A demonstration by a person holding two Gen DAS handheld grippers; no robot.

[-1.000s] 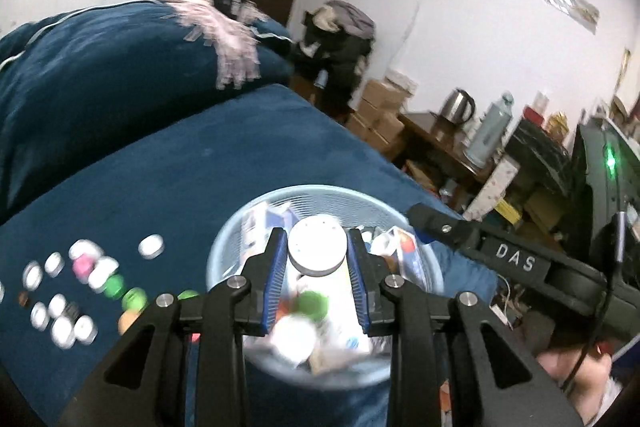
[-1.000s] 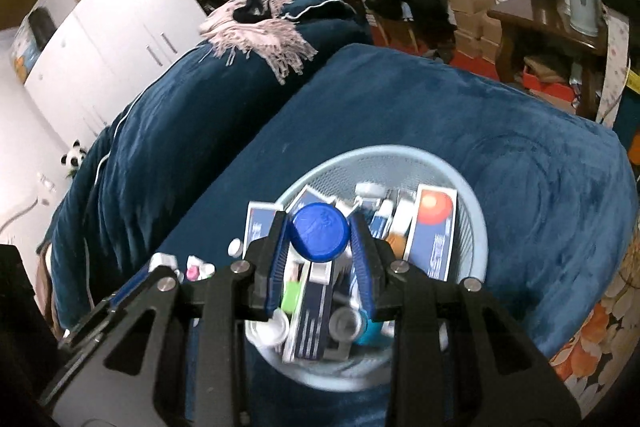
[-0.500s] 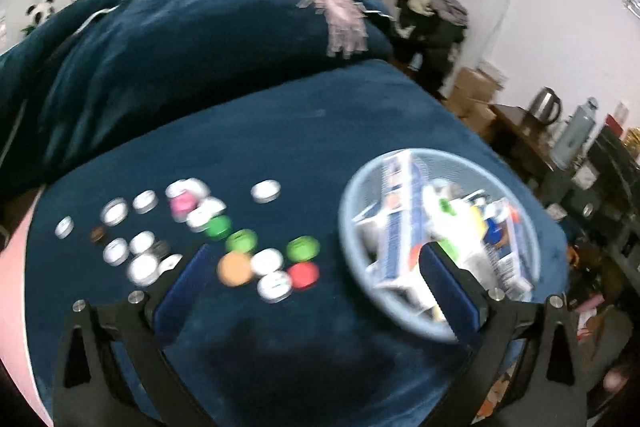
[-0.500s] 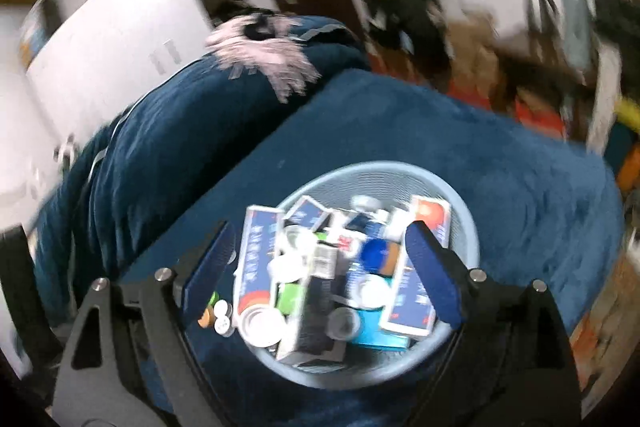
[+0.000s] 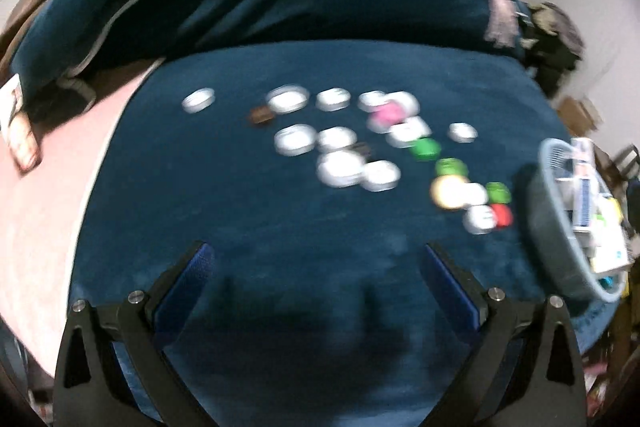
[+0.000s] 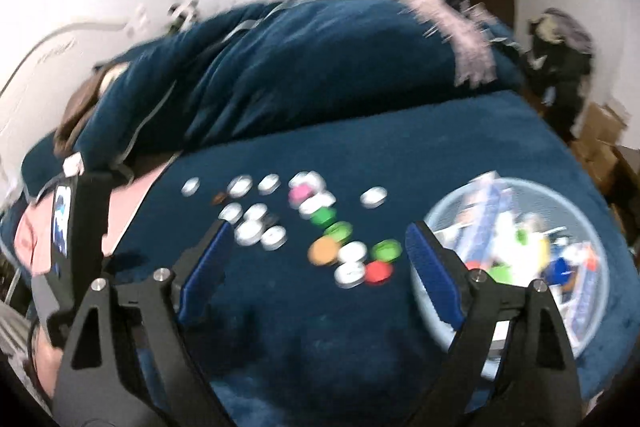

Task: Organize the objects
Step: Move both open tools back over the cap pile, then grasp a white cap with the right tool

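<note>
both grippers have let go since a second ago: the left one then pinched a white-lidded jar and the right one a blue-lidded one over the basket, and now each has swung away toward the loose lids with nothing between its fingers.

going left to right in the left wrist view, a pink sheet [image 5: 36, 211] edges the dark blue blanket [image 5: 248, 227]; then come the white lids [image 5: 294, 139], blurred, a pink lid [image 5: 386, 113], green lids [image 5: 426, 149], an orange lid [image 5: 446, 191] and a red lid [image 5: 503, 215], with the pale blue mesh basket [image 5: 550, 227] of boxes and jars at the far right. the left gripper [image 5: 316, 259] stands spread wide over bare blanket, near the lids but touching none.

in the right wrist view the right gripper [image 6: 318, 241] also stands open and empty, its fingers framing the orange, green and red lids, its right finger [image 6: 434, 279] in front of the basket rim.

risk, as i judge it: the lids lie touching and overlapping, so closing on 1 could drag or flip its neighbours, and the soft blanket may let a thin lid tilt out of the pads. blur makes aim uncertain.
</note>
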